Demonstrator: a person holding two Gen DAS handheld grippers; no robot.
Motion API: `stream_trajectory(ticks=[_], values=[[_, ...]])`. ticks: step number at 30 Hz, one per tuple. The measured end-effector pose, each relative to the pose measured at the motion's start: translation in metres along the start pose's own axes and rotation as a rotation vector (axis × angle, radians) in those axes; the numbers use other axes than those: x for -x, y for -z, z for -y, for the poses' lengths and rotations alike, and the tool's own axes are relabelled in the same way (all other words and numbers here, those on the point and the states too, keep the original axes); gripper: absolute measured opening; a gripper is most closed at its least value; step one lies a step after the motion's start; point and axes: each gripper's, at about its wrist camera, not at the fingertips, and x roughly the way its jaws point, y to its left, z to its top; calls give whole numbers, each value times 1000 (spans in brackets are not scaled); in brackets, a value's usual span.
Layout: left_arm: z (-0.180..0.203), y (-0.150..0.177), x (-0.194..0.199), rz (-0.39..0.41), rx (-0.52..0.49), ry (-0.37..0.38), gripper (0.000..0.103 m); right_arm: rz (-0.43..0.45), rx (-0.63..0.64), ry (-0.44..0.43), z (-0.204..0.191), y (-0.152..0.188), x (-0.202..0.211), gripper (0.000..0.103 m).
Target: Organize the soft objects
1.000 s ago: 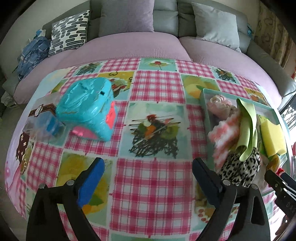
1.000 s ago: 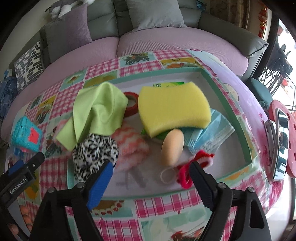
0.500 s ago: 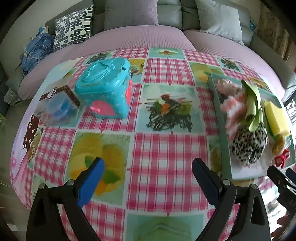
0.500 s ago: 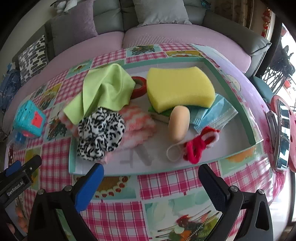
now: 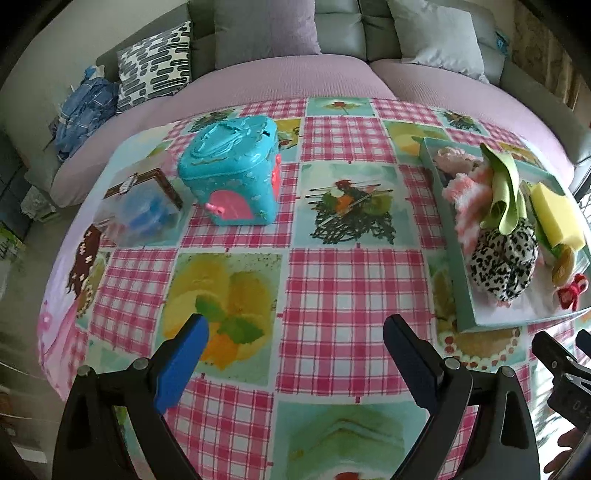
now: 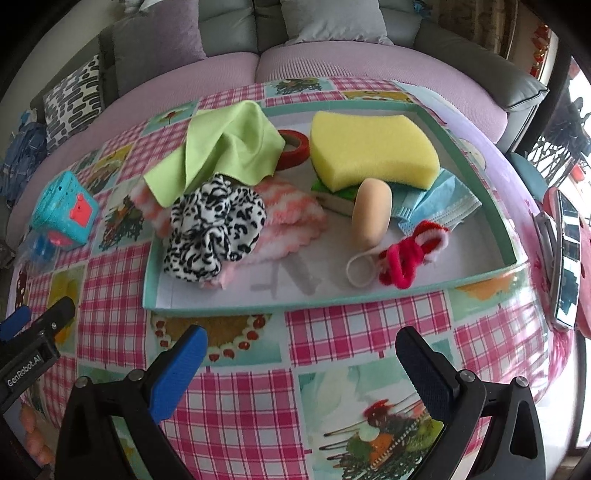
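A shallow teal-rimmed tray (image 6: 221, 310) on the checked tablecloth holds soft things: a green cloth (image 6: 229, 144), a black-and-white scrunchie (image 6: 214, 229), a pink-and-white fuzzy cloth (image 6: 288, 218), a yellow sponge (image 6: 373, 151), a beige egg-shaped puff (image 6: 371, 212), a blue face mask (image 6: 439, 203) and red fuzzy wire (image 6: 410, 254). My right gripper (image 6: 301, 363) hangs open and empty over the cloth, just in front of the tray. My left gripper (image 5: 297, 354) is also open and empty, left of the tray (image 5: 465, 295).
A turquoise toy box (image 5: 232, 177) and a clear bag with blue pieces (image 5: 144, 210) sit at the table's far left. A red tape roll (image 6: 293, 142) lies in the tray. A sofa with cushions (image 5: 266, 33) runs behind the table. A mirror (image 6: 565, 258) stands at the right edge.
Both grippers have drawn back toward the table's near edge, so the tray and toy box look farther away. The right jaws have spread a little wider. Nothing was picked up.
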Motion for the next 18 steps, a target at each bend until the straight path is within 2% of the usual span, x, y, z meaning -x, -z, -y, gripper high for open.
stream_trajectory(ticks=[2,18], values=[[0,2,0,-4,-3,-16,96,-4,5,-1,-2,4,1,103],[-4,20,-21,-139,4,-4,96,-51,2,-9,2,25,-3,103]])
